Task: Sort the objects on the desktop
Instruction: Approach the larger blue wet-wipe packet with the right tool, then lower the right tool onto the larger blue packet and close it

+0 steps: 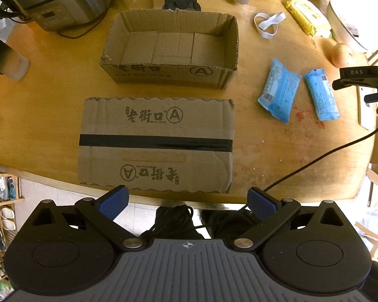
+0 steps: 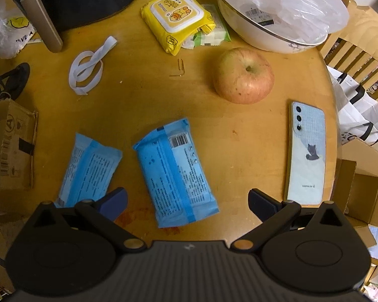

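The sorting looks barely begun: the open cardboard box (image 1: 172, 47) sits empty on the round wooden table (image 1: 50, 105), and nothing on show has gone into it yet. In front of it, nearer the table edge, lies a flattened or closed cardboard box (image 1: 156, 143) sealed with a black tape strip. Both blue tissue packs lie loose on the table to the right of the boxes — the left blue pack (image 2: 88, 171) and the right blue pack (image 2: 176, 173), side by side but apart. The right gripper (image 2: 186, 201) hovers over the near end of the right blue pack with its jaws spread wide and nothing between them; the left gripper (image 1: 187, 201) hangs back at the table edge over the taped box, jaws likewise wide and empty. By count: two cardboard boxes, two blue packs, one yellow wet-wipe pack (image 2: 177, 19) with a green pack tucked under it, one apple (image 2: 243, 75), one phone (image 2: 306, 153) lying face down, one white elastic band (image 2: 89, 69), one white bowl (image 2: 269, 35) — so, as a judgement, practically everything is left to sort
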Available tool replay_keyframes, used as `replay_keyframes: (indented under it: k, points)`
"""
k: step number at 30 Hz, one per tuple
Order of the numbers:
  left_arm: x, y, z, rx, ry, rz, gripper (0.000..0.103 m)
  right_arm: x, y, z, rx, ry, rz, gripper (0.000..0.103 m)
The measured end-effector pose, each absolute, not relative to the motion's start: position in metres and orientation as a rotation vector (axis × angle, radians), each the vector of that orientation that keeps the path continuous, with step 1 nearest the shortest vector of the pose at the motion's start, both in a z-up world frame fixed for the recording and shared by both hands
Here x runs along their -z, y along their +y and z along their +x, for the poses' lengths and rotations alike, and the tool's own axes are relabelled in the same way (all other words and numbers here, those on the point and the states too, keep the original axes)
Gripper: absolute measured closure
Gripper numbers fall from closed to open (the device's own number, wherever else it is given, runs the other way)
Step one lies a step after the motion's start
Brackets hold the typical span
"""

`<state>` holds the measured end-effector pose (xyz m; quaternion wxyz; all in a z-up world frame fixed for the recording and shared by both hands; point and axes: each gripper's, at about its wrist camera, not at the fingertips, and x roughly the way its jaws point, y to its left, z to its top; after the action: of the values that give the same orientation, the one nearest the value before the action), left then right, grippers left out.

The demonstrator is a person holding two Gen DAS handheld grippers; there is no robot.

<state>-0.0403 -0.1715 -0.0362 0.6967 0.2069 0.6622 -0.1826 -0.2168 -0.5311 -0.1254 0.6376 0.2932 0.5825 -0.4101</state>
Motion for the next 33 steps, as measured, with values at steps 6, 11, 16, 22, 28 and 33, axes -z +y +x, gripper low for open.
replay_keyframes:
  k: [6,11,16,22,28,33]
  points:
    - [0.036,-0.173,-0.039,0.409,1.478,0.466,0.0,0.128,-0.539,-0.212,0.925,1.321,0.679,0.0]
    - [0.037,-0.175,-0.038,0.411,1.48,0.468,0.0,0.128,-0.544,-0.206,0.917,1.316,0.688,0.0]
    - [0.038,-0.177,-0.037,0.417,1.481,0.474,0.0,0.128,-0.549,-0.202,0.91,1.315,0.683,0.0]
    - [0.039,-0.178,-0.036,0.42,1.483,0.474,0.0,0.13,-0.55,-0.2,0.881,1.327,0.662,0.0]
    - [0.039,-0.179,-0.036,0.423,1.486,0.474,0.0,0.136,-0.548,-0.202,0.813,1.347,0.636,0.0]
    - [0.04,-0.179,-0.036,0.424,1.488,0.477,0.0,0.143,-0.546,-0.204,0.742,1.36,0.597,0.0]
